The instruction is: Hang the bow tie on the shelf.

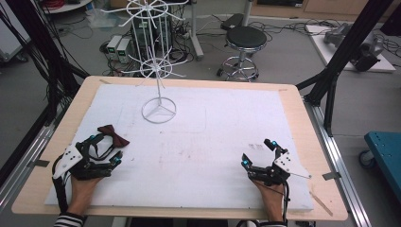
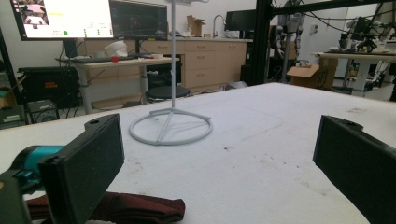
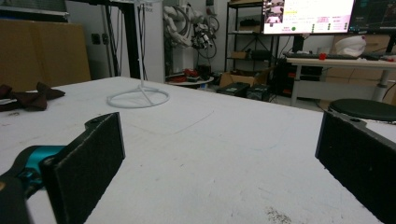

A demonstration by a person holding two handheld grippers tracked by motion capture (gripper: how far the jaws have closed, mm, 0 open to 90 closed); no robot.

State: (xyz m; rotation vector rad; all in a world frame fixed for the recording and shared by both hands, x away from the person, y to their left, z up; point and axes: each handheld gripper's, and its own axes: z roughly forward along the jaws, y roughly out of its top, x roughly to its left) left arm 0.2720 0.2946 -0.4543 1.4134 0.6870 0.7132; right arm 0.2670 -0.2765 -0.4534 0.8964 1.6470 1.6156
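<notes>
A dark red bow tie (image 1: 113, 134) lies on the white mat (image 1: 213, 142) at the left; in the left gripper view the bow tie (image 2: 135, 209) lies low, beside the left jaw. My left gripper (image 1: 105, 148) rests open just beside it, nothing between its jaws. A white wire stand (image 1: 159, 71) with radiating hooks rises from a ring base at the mat's far middle; the stand's base (image 2: 170, 127) lies ahead in the left gripper view and the stand (image 3: 138, 98) is far off to the left in the right gripper view. My right gripper (image 1: 258, 153) lies open near the front right, empty.
The mat covers a wooden table (image 1: 302, 109) with bare edges. A black stool (image 1: 245, 40), cables and equipment stand on the floor beyond. Black frame posts (image 1: 347, 45) flank both sides. A blue cart (image 1: 385, 151) sits at the right.
</notes>
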